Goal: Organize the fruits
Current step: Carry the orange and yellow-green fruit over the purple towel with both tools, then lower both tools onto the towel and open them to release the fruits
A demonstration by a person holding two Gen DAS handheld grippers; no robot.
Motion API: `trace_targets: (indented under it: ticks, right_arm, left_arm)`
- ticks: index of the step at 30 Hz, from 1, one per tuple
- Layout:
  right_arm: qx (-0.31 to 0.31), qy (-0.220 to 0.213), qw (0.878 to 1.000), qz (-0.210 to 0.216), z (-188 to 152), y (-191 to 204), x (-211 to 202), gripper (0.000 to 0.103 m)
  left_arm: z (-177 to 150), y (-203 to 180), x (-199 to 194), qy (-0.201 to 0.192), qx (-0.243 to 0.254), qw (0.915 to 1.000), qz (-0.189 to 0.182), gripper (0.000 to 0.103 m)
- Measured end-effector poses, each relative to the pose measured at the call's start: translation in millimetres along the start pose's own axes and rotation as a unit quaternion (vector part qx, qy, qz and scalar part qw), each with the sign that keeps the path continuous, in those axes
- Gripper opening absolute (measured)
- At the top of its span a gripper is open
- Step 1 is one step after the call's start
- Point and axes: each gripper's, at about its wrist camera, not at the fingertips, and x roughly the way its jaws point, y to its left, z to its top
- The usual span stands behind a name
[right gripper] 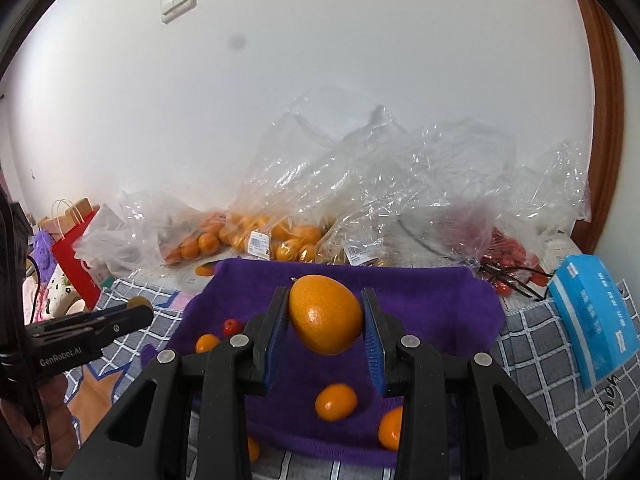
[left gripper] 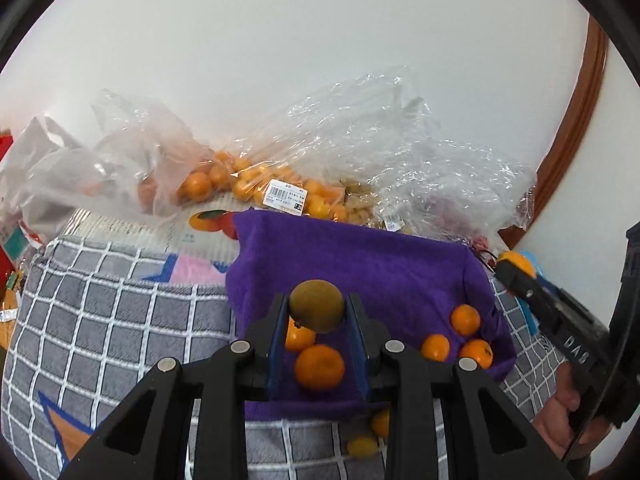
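Observation:
My left gripper [left gripper: 317, 312] is shut on a dull greenish-brown round fruit [left gripper: 317, 305] and holds it above a purple cloth [left gripper: 360, 264]. Several small oranges [left gripper: 319, 366] lie on that cloth. My right gripper [right gripper: 325, 316] is shut on a bright orange oval fruit [right gripper: 326, 314] above the same purple cloth [right gripper: 420, 296], where more small oranges [right gripper: 335, 402] and one small red fruit [right gripper: 232, 326] lie. The right gripper also shows at the right edge of the left wrist view [left gripper: 516, 270], and the left gripper at the left edge of the right wrist view [right gripper: 138, 309].
Clear plastic bags of oranges [left gripper: 248, 180] and red fruits [right gripper: 508, 256] pile against the white wall. A blue tissue pack [right gripper: 592, 320] lies at right. A grey checked blanket [left gripper: 100, 320] covers the surface. A red paper bag [right gripper: 76, 264] stands at left. Two small fruits [left gripper: 362, 446] lie off the cloth's front edge.

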Motion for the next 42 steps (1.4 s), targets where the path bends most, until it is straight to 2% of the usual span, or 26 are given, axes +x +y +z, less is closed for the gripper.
trace_targets:
  ticks: [9,21,29,42]
  right_arm:
    - [0.017,0.052,0.998,-0.007,-28.3,-19.7,46.1,0.035]
    - [0.015,0.066,0.998,-0.006,-40.4,-24.8,62.5,0.035]
    - [0.013,0.075,0.997,-0.004,-46.2,-24.5,67.3,0.035]
    - [-0.009,0.092,0.996,-0.014,-52.7,-16.6,78.1,0.035]
  left_arm:
    - [-4.1,0.5,36.8,0.028,-0.001,0.9996,0.007,0.027]
    - [-10.8,-5.5,60.9,0.044,0.003,0.9990,0.005,0.027]
    - [-14.3,-2.1,72.2,0.058,0.001,0.9981,0.018,0.027]
    - [-12.2,-7.8,75.1,0.058,0.006,0.9983,0.010,0.027]
